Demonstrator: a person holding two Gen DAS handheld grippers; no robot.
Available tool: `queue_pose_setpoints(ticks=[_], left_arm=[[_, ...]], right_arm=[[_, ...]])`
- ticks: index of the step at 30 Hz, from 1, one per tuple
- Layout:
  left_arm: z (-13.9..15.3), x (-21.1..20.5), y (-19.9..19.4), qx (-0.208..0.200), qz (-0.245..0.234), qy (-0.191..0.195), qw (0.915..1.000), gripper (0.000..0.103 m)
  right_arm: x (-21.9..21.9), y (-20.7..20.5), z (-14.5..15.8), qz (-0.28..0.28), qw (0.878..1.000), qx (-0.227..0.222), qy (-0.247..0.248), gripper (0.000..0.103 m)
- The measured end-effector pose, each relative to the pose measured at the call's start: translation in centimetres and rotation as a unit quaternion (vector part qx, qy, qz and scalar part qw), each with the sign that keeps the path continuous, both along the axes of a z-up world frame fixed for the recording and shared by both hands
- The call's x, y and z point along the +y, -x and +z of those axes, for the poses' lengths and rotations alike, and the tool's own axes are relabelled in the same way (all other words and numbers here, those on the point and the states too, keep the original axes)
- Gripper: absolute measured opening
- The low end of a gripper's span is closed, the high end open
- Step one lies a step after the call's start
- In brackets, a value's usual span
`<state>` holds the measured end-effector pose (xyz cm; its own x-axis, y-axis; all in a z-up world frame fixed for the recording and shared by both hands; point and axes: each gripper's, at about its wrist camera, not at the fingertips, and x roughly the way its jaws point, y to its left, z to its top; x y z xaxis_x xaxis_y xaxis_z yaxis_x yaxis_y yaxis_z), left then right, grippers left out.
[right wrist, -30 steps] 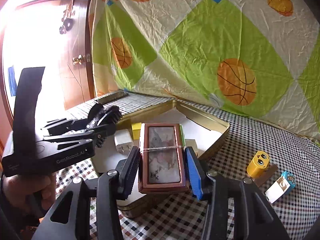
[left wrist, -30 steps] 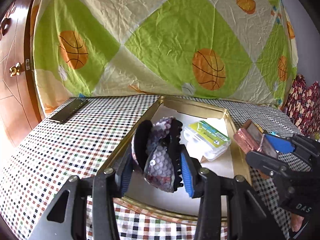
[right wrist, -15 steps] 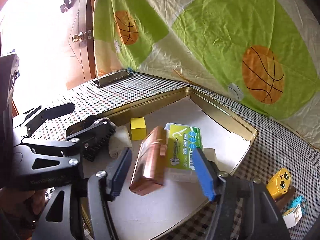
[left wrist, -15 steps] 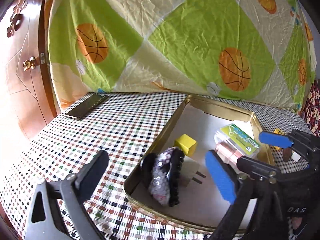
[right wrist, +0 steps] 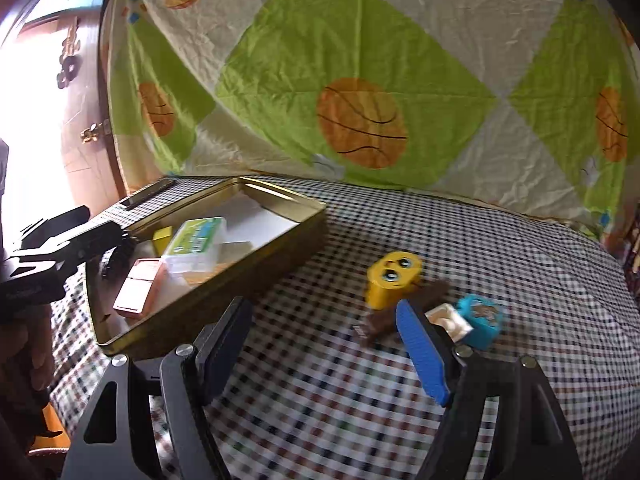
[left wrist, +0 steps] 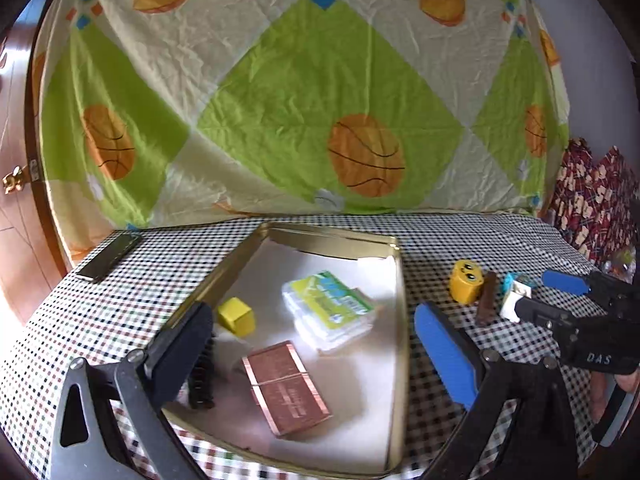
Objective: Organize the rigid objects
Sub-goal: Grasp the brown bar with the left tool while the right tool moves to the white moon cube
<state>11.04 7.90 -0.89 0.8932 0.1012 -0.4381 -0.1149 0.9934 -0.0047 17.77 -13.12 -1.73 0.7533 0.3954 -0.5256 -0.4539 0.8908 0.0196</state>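
Risk sat ahead of right tongs [right wrist: 324, 344]: yellow toy [right wrist: 394, 280], brown bar [right wrist: 404, 310], blue block [right wrist: 480, 320] bunched together (touching), so empty spread jaws could nudge neighbours. Left tongs [left wrist: 312, 344] gaped empty over tin [left wrist: 400, 320], brown case [left wrist: 286, 388] below them.

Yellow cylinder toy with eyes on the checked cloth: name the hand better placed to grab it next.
Right. The right gripper is open and empty beside the yellow cylinder toy; the left gripper hangs over the gold tray.
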Motion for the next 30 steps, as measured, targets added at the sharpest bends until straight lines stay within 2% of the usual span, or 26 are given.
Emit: queue_pose_setpoints(ticks=[5,13,15,20,25,27,30], left_arm=[[-0.7,-5.7,-2.8,0.020,-0.044,-0.015,0.9987,0.102],[-2.5,-12.2,-7.0,0.073,-0.096,-0.021,0.9924,0.102],[-2.9,-13.3,-8.2,0.086,-0.106,-0.033,0.9902,0.097],[-4.2,-15.1,-11.0,0.128,-0.131,-0.039,0.9823,0.073],[-5.3,-16.0,-12.9,0.157,-0.147,-0.048,0.9754,0.064],[-5.6,-16.2,-13.6,0.167,-0.158,-0.040,0.9723,0.058],[-6.7,-16.7,-15.0,0.208,-0.186,-0.025,0.9600,0.032]], right_arm=[[-5.4,-2.2,-0.6,-0.070,0.997,0.013,-0.021,0.077],[-9.4,-3.3,-2.3,-0.114,0.992,0.030,-0.041,0.077],[-9.8,-3.3,-2.5,-0.118,0.991,0.030,-0.047,0.077],[-10.4,-3.3,-2.7,-0.123,0.990,0.028,-0.057,0.077],[-10.3,-3.3,-2.8,-0.120,0.991,0.026,-0.057,0.077],[-10.3,-3.5,-2.8,-0.119,0.991,0.029,-0.057,0.078],[-10.4,-3.6,-3.0,-0.118,0.991,0.033,-0.058,0.078]])
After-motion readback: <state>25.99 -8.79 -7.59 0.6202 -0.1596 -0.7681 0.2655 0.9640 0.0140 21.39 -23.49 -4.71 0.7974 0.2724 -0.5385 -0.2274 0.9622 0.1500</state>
